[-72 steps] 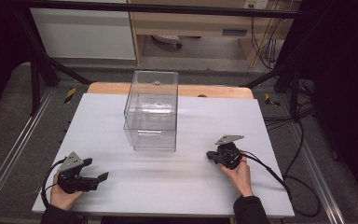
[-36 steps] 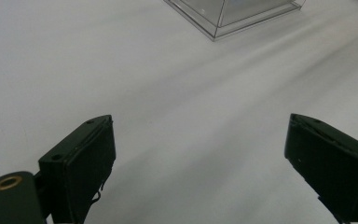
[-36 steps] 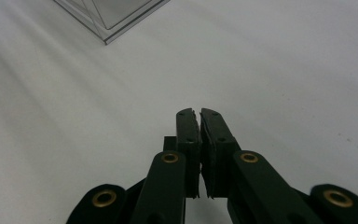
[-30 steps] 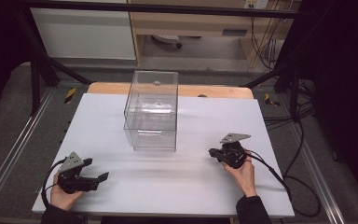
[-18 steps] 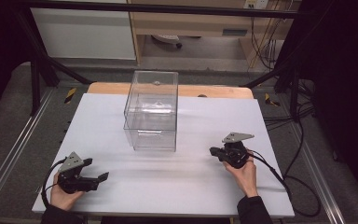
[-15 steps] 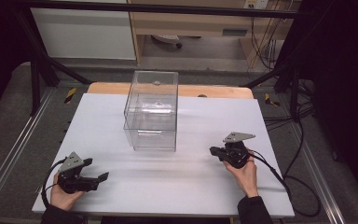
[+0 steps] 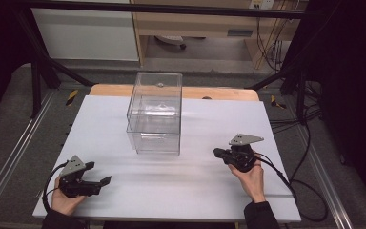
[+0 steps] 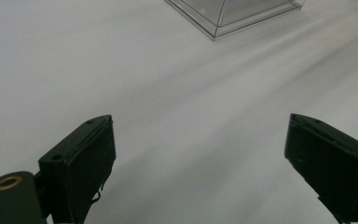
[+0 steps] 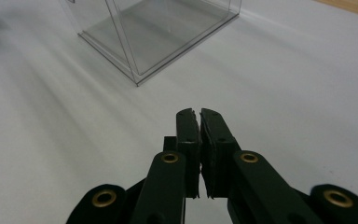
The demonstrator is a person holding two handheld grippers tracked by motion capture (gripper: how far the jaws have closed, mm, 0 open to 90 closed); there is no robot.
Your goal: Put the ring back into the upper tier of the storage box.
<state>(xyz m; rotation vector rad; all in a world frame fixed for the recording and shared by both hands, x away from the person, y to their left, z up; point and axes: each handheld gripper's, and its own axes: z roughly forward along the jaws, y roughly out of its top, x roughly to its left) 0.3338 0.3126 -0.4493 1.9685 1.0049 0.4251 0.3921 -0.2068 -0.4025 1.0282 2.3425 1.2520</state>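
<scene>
High view: the clear box [image 7: 155,114] stands mid-table, toward the far edge of the white table [image 7: 190,191]. My left gripper [image 7: 100,182] rests near-left, well apart from the box, jaws wide and empty. My right gripper [image 7: 218,152] sits near-right, jaws pressed together on nothing.

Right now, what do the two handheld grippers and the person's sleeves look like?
Both the left gripper and right gripper are matte black, each topped by a grey three-cornered plate with small holes. Flat rectangular jaw pads, brass-coloured pivot rings in the gripper views. A black cable trails from each. Dark sleeves at the wrists.
</scene>
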